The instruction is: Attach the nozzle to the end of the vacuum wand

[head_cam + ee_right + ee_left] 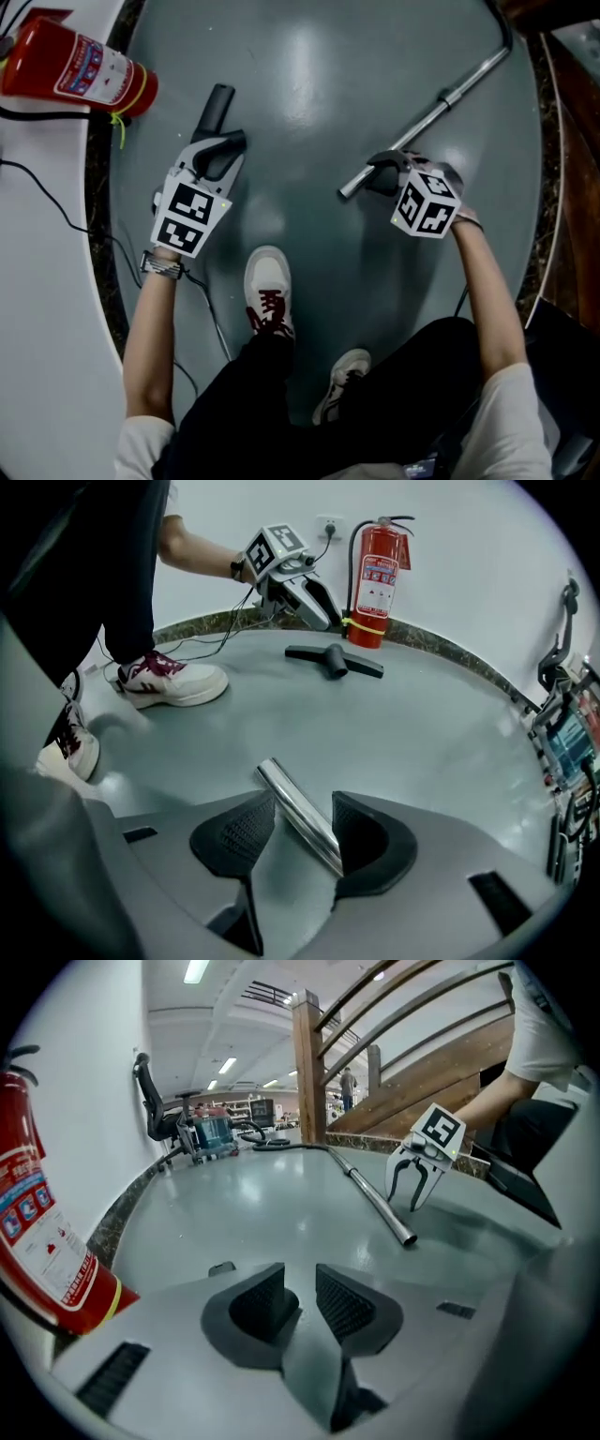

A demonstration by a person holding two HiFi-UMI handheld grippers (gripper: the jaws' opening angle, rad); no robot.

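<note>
The nozzle (pixel 218 101) lies on the floor (pixel 309 94) just ahead of our left gripper (pixel 300 1290), its 2 jaws partly apart and empty. The wand (pixel 441 103) lies well apart, its end between our right gripper's (pixel 302 829) wide, unclamped jaws. We should clamp each squarely before aligning.

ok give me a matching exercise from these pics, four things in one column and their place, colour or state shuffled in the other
1 fire extinguisher
2 nozzle
3 vacuum wand
4 left gripper

A end lies between the open fingers of the right gripper
B red, by the wall
C fingers apart, nothing between them
D black, on the floor

Pairs: 1-B, 2-D, 3-A, 4-C
</note>
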